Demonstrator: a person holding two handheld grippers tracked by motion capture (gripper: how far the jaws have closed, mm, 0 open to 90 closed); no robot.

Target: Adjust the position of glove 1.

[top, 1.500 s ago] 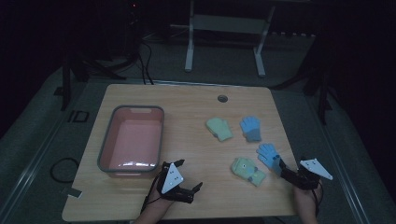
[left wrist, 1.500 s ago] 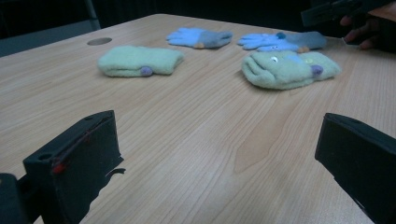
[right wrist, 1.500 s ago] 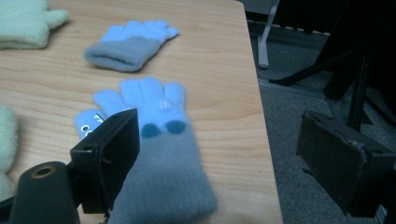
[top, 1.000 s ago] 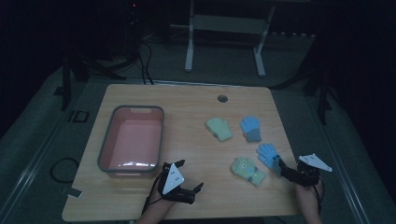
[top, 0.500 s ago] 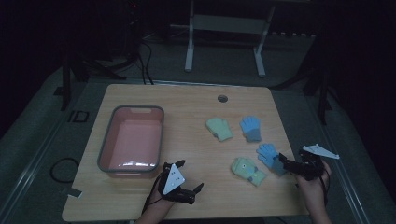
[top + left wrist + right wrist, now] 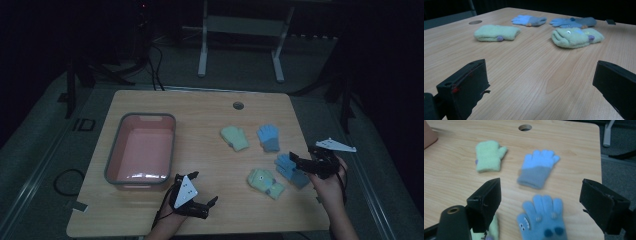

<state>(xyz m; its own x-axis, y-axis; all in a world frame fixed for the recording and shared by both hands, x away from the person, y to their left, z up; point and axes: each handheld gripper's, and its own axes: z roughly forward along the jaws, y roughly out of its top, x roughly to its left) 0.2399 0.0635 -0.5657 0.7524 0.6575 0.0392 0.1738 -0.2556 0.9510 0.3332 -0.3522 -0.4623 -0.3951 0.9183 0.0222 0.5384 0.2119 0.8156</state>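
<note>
Four small gloves lie on the right half of the wooden table (image 6: 200,107): a plain green mitten (image 6: 235,137), a blue glove with a grey cuff (image 6: 268,136), a blue glove with a face (image 6: 291,170) and a green mitten with a face (image 6: 266,182). My right gripper (image 6: 296,161) hovers over the blue face glove (image 6: 542,220), open. Its jaws have just been closing slightly with nothing gripped between them. My left gripper (image 6: 205,186) rests low near the front edge, open and empty, looking toward the green face mitten (image 6: 576,37).
A pink tub with a grey rim (image 6: 172,145) stands empty on the left half of the table. A round cable hole (image 6: 238,105) sits near the far edge. Bare wood lies between the tub and the gloves.
My right gripper has lifted off the table and shifted a little farther away, now above the blue face glove. The left gripper and all gloves have stayed put.
</note>
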